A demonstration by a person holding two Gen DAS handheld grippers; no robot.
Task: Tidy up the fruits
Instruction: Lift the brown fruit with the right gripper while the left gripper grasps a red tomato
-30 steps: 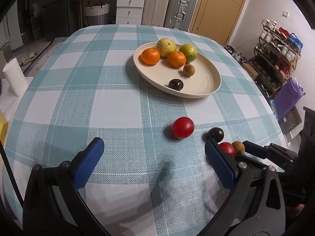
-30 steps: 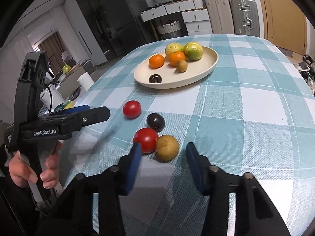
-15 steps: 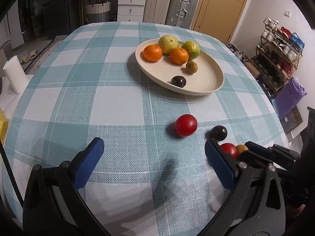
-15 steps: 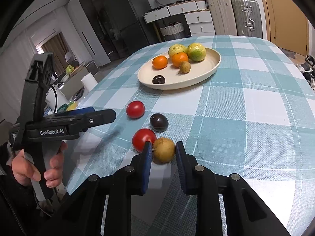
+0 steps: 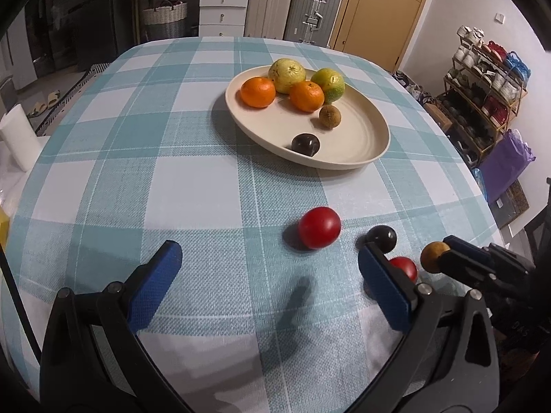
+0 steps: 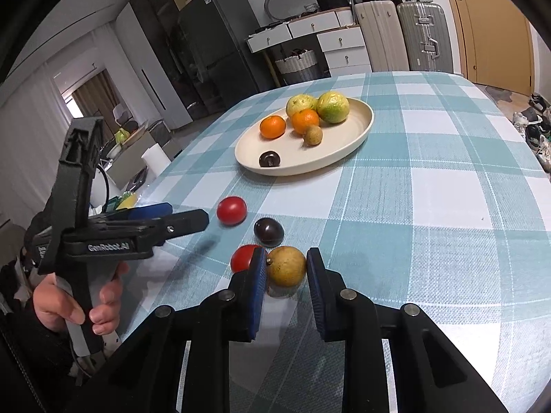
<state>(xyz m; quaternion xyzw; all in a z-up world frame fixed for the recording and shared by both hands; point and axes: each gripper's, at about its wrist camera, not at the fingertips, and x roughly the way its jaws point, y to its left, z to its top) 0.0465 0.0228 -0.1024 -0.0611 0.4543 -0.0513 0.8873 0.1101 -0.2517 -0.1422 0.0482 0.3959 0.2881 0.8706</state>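
My right gripper (image 6: 286, 268) is shut on a small brown-yellow fruit (image 6: 286, 266) and holds it just above the tablecloth; it also shows in the left wrist view (image 5: 434, 257). A red tomato (image 6: 244, 258) lies beside its left finger. A dark plum (image 6: 269, 231) and a second red tomato (image 6: 231, 210) lie further out. My left gripper (image 5: 272, 272) is open and empty, low over the cloth, with the red tomato (image 5: 319, 227) ahead of it. A cream plate (image 5: 365, 137) holds oranges, green citrus, a brown fruit and a dark plum.
The table has a teal and white checked cloth (image 5: 172, 179). A white paper roll (image 5: 17, 141) stands off its left edge. Suitcases, drawers and a shoe rack line the room beyond.
My right gripper has closed on the brown-yellow fruit and lifted it slightly off the cloth. My left gripper has stayed open and barely moved.
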